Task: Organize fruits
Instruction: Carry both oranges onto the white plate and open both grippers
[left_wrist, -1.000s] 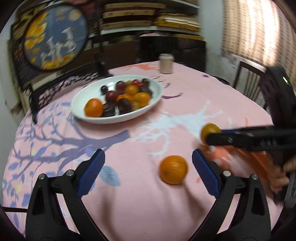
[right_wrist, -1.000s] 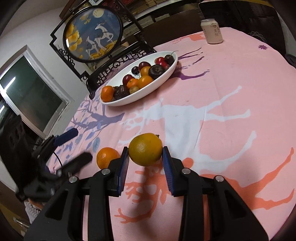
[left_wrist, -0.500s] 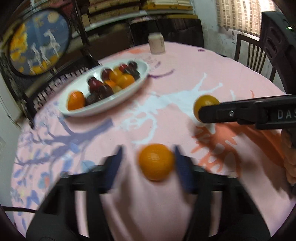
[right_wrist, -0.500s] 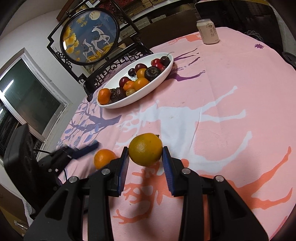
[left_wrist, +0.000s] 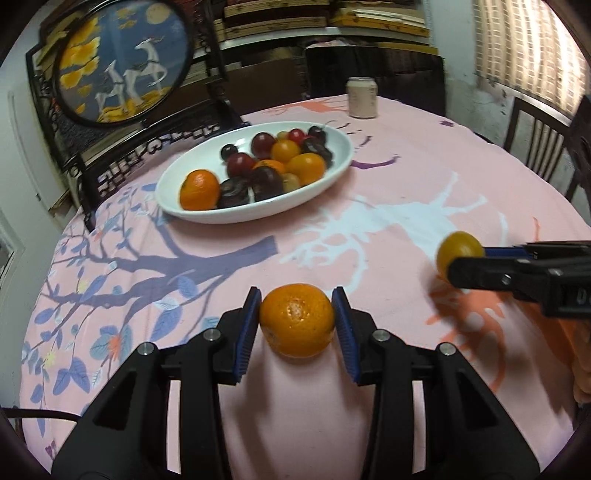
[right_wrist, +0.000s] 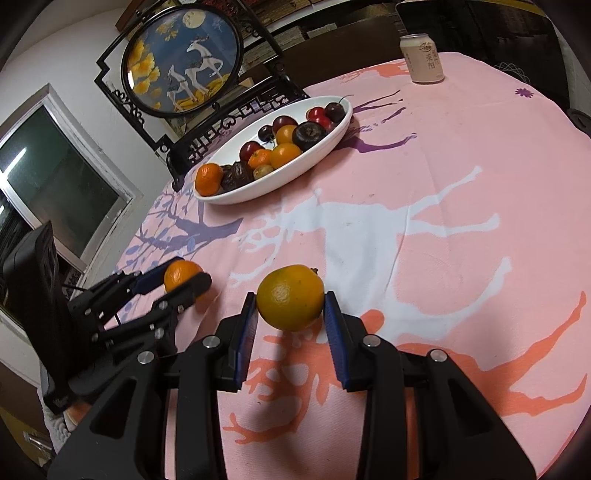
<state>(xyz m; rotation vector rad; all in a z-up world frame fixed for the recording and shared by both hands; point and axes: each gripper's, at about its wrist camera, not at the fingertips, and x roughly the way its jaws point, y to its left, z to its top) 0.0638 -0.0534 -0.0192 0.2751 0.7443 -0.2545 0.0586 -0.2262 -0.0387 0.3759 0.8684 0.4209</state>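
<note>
My left gripper (left_wrist: 296, 295) is shut on an orange mandarin (left_wrist: 297, 321) that sits low on the pink tablecloth (left_wrist: 388, 184); both blue pads press its sides. In the right wrist view the same left gripper (right_wrist: 188, 273) and mandarin (right_wrist: 181, 271) appear at the left. My right gripper (right_wrist: 290, 299) is shut on a yellower orange (right_wrist: 290, 295), held just above the cloth. The left wrist view shows this orange (left_wrist: 458, 247) at the right edge. A white oval bowl (left_wrist: 258, 218) with several oranges and dark plums stands farther back on the table.
A drink can (left_wrist: 362, 98) stands at the table's far edge, behind the bowl (right_wrist: 258, 195). A round framed deer picture (left_wrist: 122, 62) on a dark stand rises behind the table at the left. A chair (left_wrist: 535, 136) stands at the right.
My left gripper moved forward around the mandarin and went from wide open to shut on it. The right gripper kept still with its orange.
</note>
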